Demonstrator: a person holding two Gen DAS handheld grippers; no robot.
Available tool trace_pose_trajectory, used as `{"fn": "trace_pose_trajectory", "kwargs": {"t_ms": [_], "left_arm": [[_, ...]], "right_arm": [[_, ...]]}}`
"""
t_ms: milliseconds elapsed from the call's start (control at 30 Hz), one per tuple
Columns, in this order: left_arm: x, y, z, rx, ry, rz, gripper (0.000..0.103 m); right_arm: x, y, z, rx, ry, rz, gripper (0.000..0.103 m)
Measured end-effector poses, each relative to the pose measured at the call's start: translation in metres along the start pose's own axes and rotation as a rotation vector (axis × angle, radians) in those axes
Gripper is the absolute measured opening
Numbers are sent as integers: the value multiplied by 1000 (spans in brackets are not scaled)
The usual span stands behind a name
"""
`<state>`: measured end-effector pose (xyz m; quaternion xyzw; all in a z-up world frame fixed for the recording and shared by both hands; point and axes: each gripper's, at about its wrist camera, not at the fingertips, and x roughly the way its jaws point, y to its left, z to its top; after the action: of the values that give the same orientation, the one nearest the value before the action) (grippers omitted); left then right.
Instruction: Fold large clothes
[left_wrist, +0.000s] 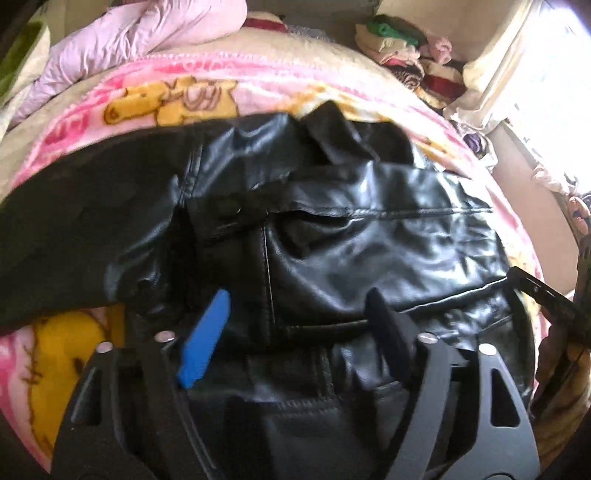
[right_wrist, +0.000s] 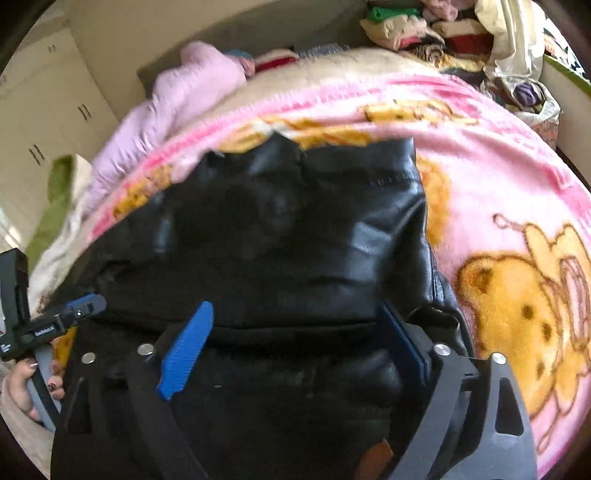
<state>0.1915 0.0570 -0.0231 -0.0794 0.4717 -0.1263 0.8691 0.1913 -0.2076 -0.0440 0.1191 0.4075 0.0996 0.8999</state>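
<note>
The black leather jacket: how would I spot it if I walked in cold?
Find the bed covered by a pink fleece blanket printed with yellow cartoon bears. Lying across the middle of it is the black leather jacket, partly folded. It is the only dark, shiny thing there; the crumpled pale pink quilted garment behind it is matte.

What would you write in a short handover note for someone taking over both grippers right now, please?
Left gripper: open, above the black leather jacket, holding nothing.
Right gripper: open, over the same jacket, holding nothing.
The jacket lies partly folded on the pink cartoon blanket.
Left to do: finish and tidy the fold; how much remains is unclear.
</note>
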Motion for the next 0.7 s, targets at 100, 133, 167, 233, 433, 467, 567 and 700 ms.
{"fn": "trace_pose_trajectory", "kwargs": {"t_ms": [100, 133, 167, 233, 433, 467, 567, 700], "left_arm": [[-8, -5, 3, 4, -4, 16, 84], [-10, -6, 3, 2, -2, 18, 87], [-11, -7, 3, 4, -1, 20, 91], [-16, -11, 2, 13, -4, 27, 94], [-32, -14, 0, 24, -22, 62, 94], [-36, -14, 0, 23, -30, 69, 94], [-45, -12, 0, 22, -47, 86, 94], [-57, -4, -2, 11, -70, 112, 94]], "right_arm": [[-12, 5, -2, -19, -22, -19, 95], [-15, 6, -3, -18, -29, -21, 96], [-17, 7, -3, -21, -33, -24, 97], [-22, 11, -4, -39, -42, -27, 98], [-37, 30, -4, -87, -68, -12, 99], [-39, 33, -4, -91, -72, -8, 99], [-45, 45, -2, -108, -85, 13, 99], [-48, 66, 1, -137, -95, 34, 99]]}}
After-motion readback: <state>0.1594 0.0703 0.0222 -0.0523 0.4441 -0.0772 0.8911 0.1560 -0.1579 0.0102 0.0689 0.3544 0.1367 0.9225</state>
